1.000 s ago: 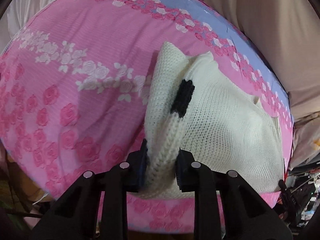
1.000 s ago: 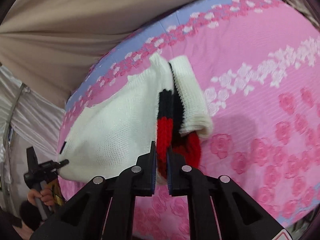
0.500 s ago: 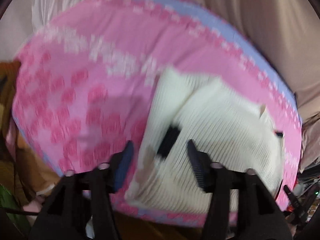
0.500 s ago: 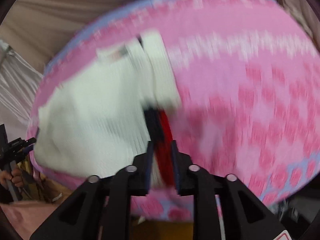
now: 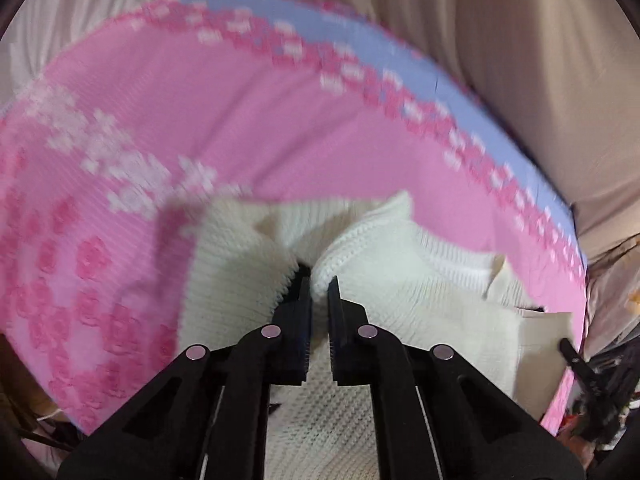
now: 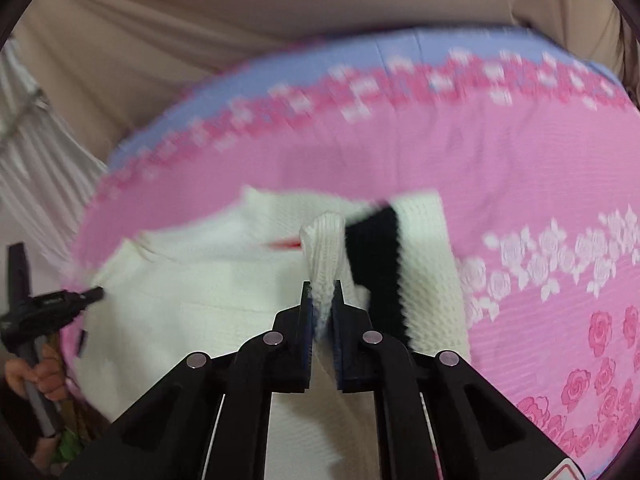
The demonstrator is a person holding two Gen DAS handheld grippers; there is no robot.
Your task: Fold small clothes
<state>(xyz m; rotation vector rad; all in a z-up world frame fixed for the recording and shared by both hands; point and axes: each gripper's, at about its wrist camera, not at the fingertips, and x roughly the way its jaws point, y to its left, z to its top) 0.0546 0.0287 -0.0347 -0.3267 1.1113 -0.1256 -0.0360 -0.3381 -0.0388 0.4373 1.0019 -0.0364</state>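
A cream knitted sweater (image 5: 420, 300) lies on a pink rose-patterned bedspread (image 5: 240, 120). My left gripper (image 5: 319, 292) is closing its jaws on a raised fold of the cream knit, near the garment's upper edge. In the right wrist view the sweater (image 6: 192, 280) shows a black band (image 6: 374, 248) on a folded-in sleeve and a sliver of red. My right gripper (image 6: 321, 296) is closing on an upright pinch of white knit just left of that band. Both views are motion-blurred.
The bedspread (image 6: 520, 184) has a lilac border at the far edge, with beige fabric (image 6: 280, 20) behind it. At the left of the right wrist view a hand (image 6: 40, 376) holds a black tool (image 6: 48, 304) at the sweater's edge. Clutter (image 5: 600, 400) lies off the bed's right side.
Both grippers let go of the sleeve ends, opened, shifted across the sweater, and shut again on folds of the cream knit. The striped sleeve now lies folded onto the body.
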